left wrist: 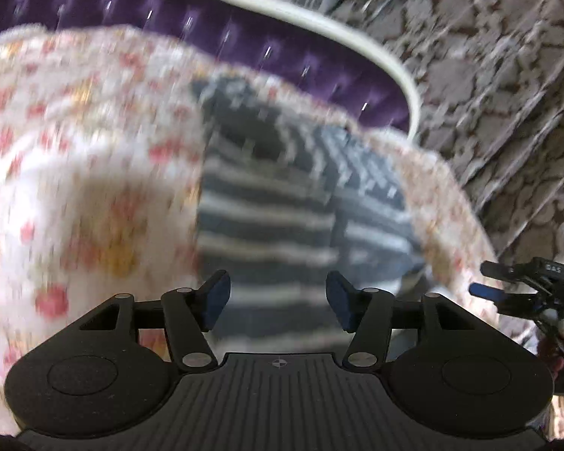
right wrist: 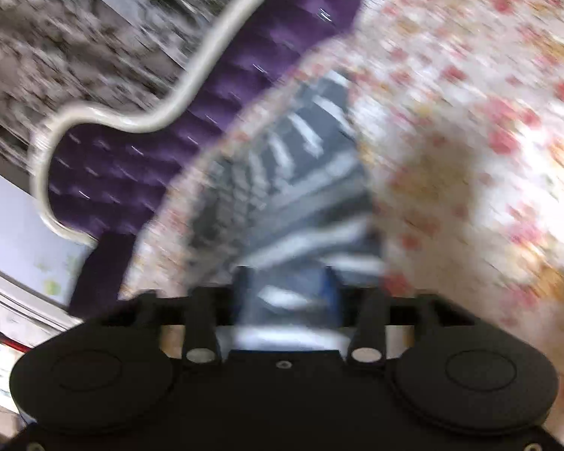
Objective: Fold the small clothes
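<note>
Your left gripper [left wrist: 278,302] stands with its jaws open and nothing between them; the striped garment [left wrist: 278,203] lies just ahead of the pads on the floral bedspread [left wrist: 75,158], already partly folded with one flap laid across it; no pad touches it. Your right gripper [right wrist: 287,293] is blurred; striped cloth [right wrist: 300,195] shows in the gap between its jaws, but you cannot tell whether the pads press on it or stand clear. The right gripper also appears at the right edge of the left view, beside the garment's near corner.

Judged from this, the step in hand is releasing a fold and taking the next one; lift both grippers clear before moving sideways, so no pad drags the flap open; pick the next edge at two corners, level with each other; carry it low and flat; lay it down so the edges match; avoid pinching the bedspread with the cloth. The purple headboard [left wrist: 244,37] lies well beyond.
</note>
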